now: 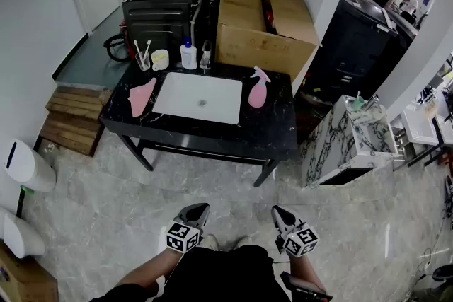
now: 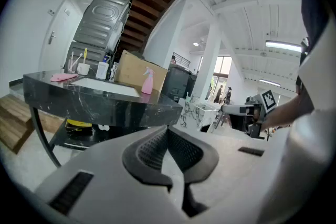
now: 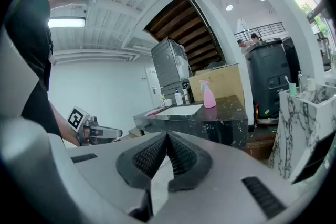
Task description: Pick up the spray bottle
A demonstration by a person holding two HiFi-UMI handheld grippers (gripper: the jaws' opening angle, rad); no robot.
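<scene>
The black marble counter (image 1: pixel 279 131) stands well ahead, with a cardboard box (image 1: pixel 265 28) behind it. The pink spray bottle (image 1: pixel 257 90) stands upright just right of the white sink (image 1: pixel 200 97). It is probably light, stiff, smooth plastic, best taken round the narrow neck under the trigger. The head view gives its place; the gripper views show its flared side profile. The left tool (image 1: pixel 194 214) and right tool (image 1: pixel 283 217) are both closed on nothing, well apart from the counter.

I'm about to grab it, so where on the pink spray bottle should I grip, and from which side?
Probably the slim neck under the trigger head of the spray bottle, coming from the open front edge of the counter: it stands upright, widens toward its base, and the cardboard box stands behind it.
</scene>
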